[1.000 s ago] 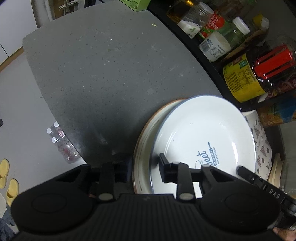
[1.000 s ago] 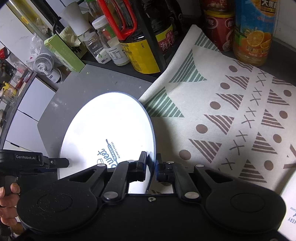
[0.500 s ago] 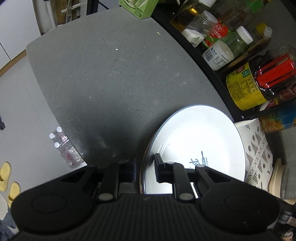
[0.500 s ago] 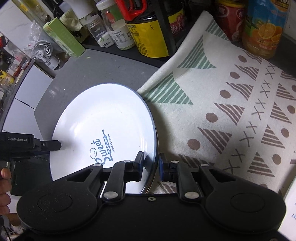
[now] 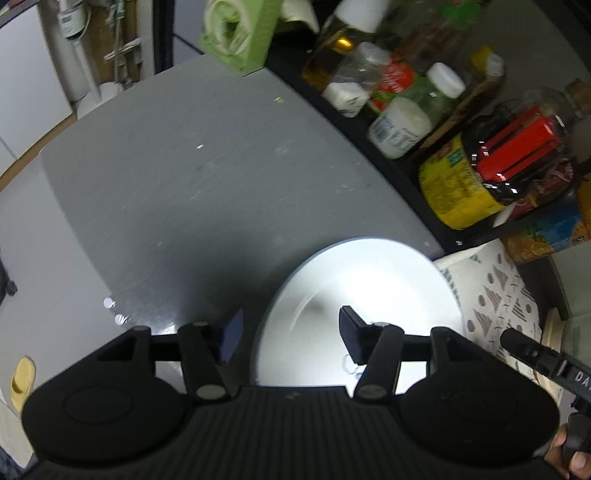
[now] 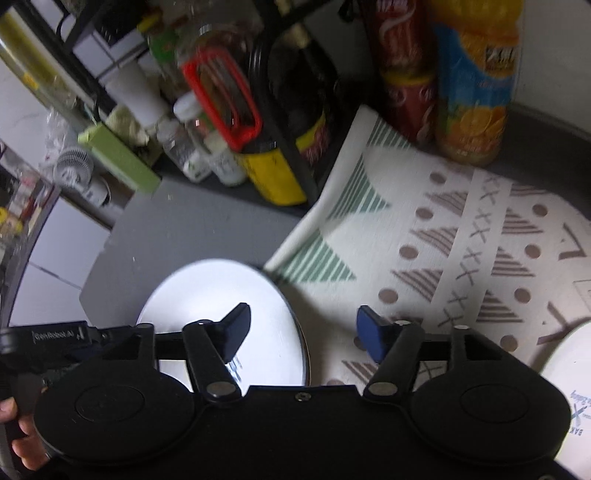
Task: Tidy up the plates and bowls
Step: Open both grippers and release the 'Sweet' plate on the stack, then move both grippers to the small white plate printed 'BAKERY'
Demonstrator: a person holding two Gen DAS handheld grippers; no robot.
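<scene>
- The white plate (image 5: 362, 291) lies flat on the gray table (image 5: 207, 177). Its right edge sits just beside a patterned cloth (image 6: 461, 243).
- In the right wrist view the same plate (image 6: 221, 291) shows a bit of blue writing near its low edge.
- The left gripper (image 5: 291, 334) has its jaws apart. They have just been opening. The plate's left edge is between them, but the pads do not press on it. One finger (image 5: 352, 332) hangs over the plate, the other over the table.
- The right gripper (image 6: 303, 332) also has its jaws apart, and they have just been opening too. The plate's right edge is between them, not pinched. One finger (image 6: 234, 328) is over the plate, the other over the cloth.
- Another white dish (image 6: 565, 373) with blue writing peeks in at the right side of the cloth.
- Behind the table, a dark shelf holds bottles and jars, like a yellow-label bottle (image 5: 476, 184) with a red handle.
- An orange juice bottle (image 6: 476, 81) stands at the far end of the cloth.
- A green box (image 5: 236, 33) sits at the table's far corner.
</scene>
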